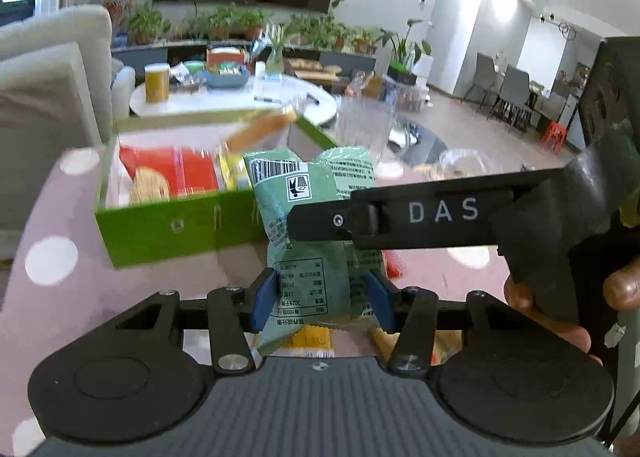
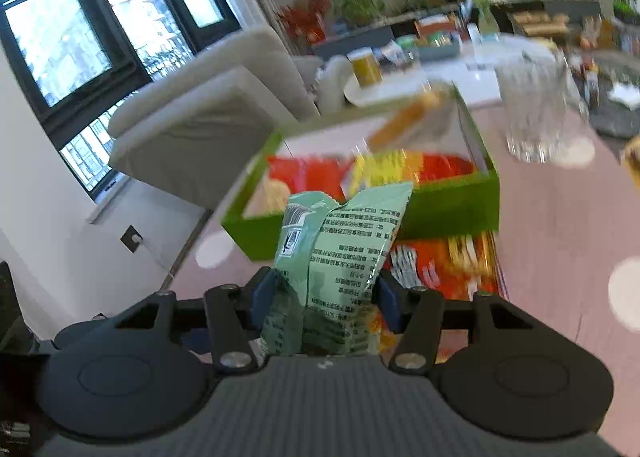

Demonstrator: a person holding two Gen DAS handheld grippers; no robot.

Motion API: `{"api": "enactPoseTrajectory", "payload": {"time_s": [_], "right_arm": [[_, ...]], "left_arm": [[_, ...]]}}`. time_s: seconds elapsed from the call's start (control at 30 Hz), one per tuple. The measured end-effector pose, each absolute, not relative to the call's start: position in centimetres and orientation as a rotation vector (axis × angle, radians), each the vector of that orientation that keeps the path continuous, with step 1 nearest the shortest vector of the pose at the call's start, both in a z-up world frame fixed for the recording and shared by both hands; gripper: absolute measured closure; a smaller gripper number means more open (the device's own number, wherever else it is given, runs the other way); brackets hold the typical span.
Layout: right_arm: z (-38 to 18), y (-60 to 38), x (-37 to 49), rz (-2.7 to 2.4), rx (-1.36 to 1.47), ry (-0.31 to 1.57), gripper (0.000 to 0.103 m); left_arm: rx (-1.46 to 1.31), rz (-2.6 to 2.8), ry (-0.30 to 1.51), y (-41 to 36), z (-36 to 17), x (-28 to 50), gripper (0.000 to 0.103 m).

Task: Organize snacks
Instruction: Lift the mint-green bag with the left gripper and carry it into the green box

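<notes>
Both sets of blue pads point(image 1: 264, 299) clamp one green snack packet point(image 1: 312, 217): the left gripper point(image 1: 322, 299) pinches its lower end, the right gripper point(image 2: 326, 299) its crumpled waist. The packet hangs in the air just before the green box point(image 1: 168, 229), over the pink dotted tablecloth point(image 1: 60, 217). It looks light, soft and crinkly (slippery film, probably), so gripping the puffed middle seems safest.

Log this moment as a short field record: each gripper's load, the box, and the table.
left gripper: shut on green snack packet
right gripper: shut on green packet
green box: open, holds red and yellow snack packs
table: pink cloth, white dots
clear glass: upright beside box
loose snacks: on cloth before box
</notes>
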State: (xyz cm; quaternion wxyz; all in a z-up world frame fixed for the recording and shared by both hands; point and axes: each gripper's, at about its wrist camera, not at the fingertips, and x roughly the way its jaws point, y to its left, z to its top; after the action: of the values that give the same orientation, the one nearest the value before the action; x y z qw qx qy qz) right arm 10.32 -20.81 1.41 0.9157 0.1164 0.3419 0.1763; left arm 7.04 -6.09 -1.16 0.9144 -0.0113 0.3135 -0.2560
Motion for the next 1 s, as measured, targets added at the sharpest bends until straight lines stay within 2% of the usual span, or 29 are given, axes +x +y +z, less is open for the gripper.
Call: {"api": "enactPoseTrajectory", "payload": {"time_s": [0.53,1.0], "right_arm": [[6.2,-17.6,15.9,0.443,0.04,0.552,0.047],[3.6,-15.5,24.1,0.475,-0.07,0.599,0.047]], "left_arm": [[-0.06,-0.434,0.531,-5.4,3.8,12.0,0.057],[-0.163,-0.36,0.61,-3.5,1.0,23.3,0.058]]}}
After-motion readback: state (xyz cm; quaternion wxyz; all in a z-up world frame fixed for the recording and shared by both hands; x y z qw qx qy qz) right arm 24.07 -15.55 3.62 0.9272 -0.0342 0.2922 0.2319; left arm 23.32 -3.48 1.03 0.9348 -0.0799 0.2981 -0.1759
